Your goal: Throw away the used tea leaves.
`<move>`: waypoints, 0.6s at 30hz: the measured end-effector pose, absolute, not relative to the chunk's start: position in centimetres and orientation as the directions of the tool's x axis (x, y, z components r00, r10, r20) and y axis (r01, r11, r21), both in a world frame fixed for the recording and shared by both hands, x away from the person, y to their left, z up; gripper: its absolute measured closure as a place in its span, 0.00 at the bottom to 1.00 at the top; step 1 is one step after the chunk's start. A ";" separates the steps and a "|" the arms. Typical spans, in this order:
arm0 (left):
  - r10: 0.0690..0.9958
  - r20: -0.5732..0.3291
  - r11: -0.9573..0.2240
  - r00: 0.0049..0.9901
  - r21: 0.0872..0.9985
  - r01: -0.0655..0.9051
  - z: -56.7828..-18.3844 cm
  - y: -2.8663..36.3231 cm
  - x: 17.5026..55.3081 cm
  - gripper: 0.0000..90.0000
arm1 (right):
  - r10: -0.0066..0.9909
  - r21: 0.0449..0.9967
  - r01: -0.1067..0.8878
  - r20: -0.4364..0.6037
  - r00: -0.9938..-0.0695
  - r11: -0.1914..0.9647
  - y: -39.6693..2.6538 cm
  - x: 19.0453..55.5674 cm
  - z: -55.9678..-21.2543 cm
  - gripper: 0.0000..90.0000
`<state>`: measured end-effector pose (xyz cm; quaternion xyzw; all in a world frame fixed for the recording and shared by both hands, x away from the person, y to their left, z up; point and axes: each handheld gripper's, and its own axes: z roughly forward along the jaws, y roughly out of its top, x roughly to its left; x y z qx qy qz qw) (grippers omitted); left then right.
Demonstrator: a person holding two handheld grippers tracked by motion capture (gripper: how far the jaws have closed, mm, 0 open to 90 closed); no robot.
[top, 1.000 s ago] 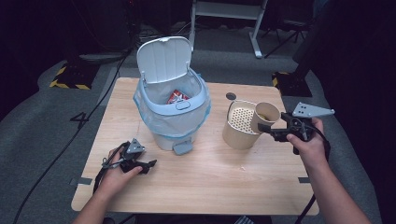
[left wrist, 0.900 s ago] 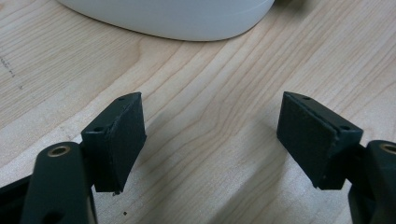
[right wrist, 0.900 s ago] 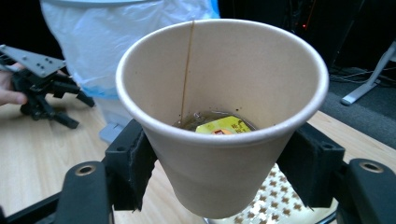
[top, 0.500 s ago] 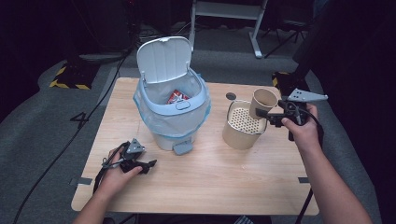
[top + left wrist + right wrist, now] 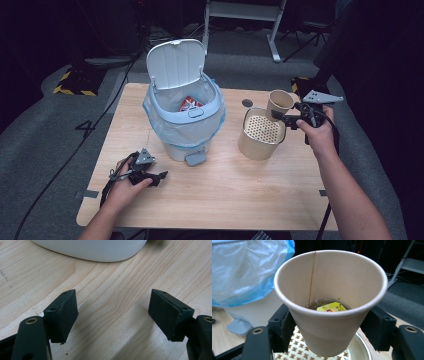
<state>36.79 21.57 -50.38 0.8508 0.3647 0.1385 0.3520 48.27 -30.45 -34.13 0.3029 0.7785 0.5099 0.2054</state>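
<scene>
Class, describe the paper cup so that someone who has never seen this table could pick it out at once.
Start at the blue pedal bin in the table's middle, then look right to the beige strainer pot. The paper cup hangs above its rim, clamped in the right gripper: tan, open-topped, with liquid in its bottom.

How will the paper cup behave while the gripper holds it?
The paper cup has thin walls, so it probably dents if the right gripper squeezes harder. Liquid sits at its bottom, so tilting would likely spill it. It seems light.

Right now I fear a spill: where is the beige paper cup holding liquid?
The beige paper cup sits clamped in the right gripper, above the beige strainer container, right of the bin.
</scene>
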 end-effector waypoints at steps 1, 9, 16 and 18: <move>0.718 -0.021 -0.486 0.696 0.700 0.523 -50.4 21.6 36.8 0.27 | 0.681 0.917 0.254 -0.025 -0.732 0.307 -30.5 48.3 -34.1 0.36; 0.722 -0.023 -0.482 0.691 0.700 0.526 -50.4 21.6 36.7 0.26 | 0.659 0.879 0.150 -0.216 -0.721 0.453 -30.8 48.5 -33.9 0.36; 0.722 -0.023 -0.482 0.692 0.700 0.526 -50.4 21.6 36.7 0.27 | 0.581 0.747 0.055 -0.467 -0.667 0.663 -30.1 47.9 -33.3 0.37; 0.722 -0.023 -0.482 0.692 0.700 0.527 -50.4 21.6 36.7 0.27 | 0.533 0.680 0.020 -0.557 -0.637 0.733 -29.7 47.6 -33.2 0.37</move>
